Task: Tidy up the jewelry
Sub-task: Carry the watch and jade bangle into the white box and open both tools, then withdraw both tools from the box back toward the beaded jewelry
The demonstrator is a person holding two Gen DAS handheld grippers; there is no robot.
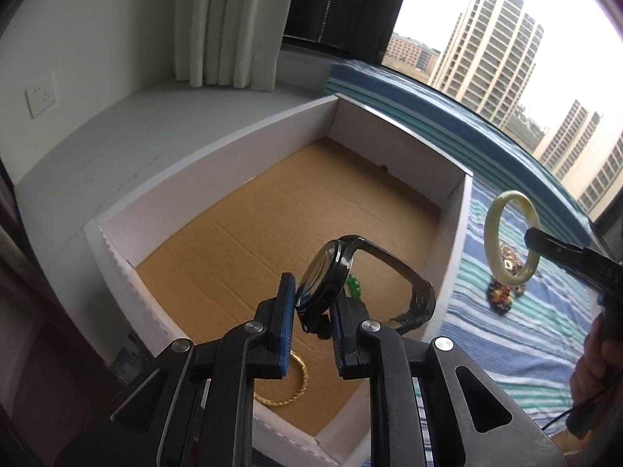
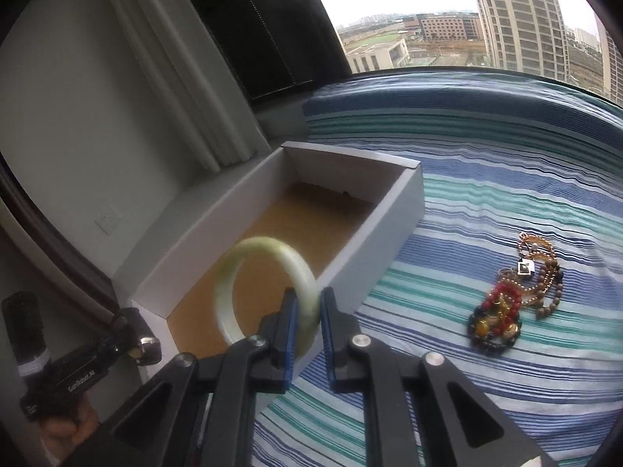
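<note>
My left gripper (image 1: 314, 292) is shut on a black wristwatch (image 1: 327, 272), held on edge above the open white box (image 1: 272, 144) with its brown cardboard floor. A gold bangle (image 1: 290, 383) and a small green piece (image 1: 353, 286) lie inside the box. My right gripper (image 2: 308, 311) is shut on a pale green jade bangle (image 2: 233, 272), held upright in the air over the box's (image 2: 405, 194) near corner. In the left wrist view that bangle (image 1: 491, 233) hangs to the right of the box. A heap of beaded bracelets and chains (image 2: 514, 295) lies on the striped cloth.
The box stands on a blue, teal and white striped cloth (image 2: 486, 179) beside a window. A white sill (image 1: 155, 124), a curtain (image 1: 222, 23) and a wall socket (image 1: 40, 97) are to the left. A hand (image 1: 595, 369) holds the right gripper's handle.
</note>
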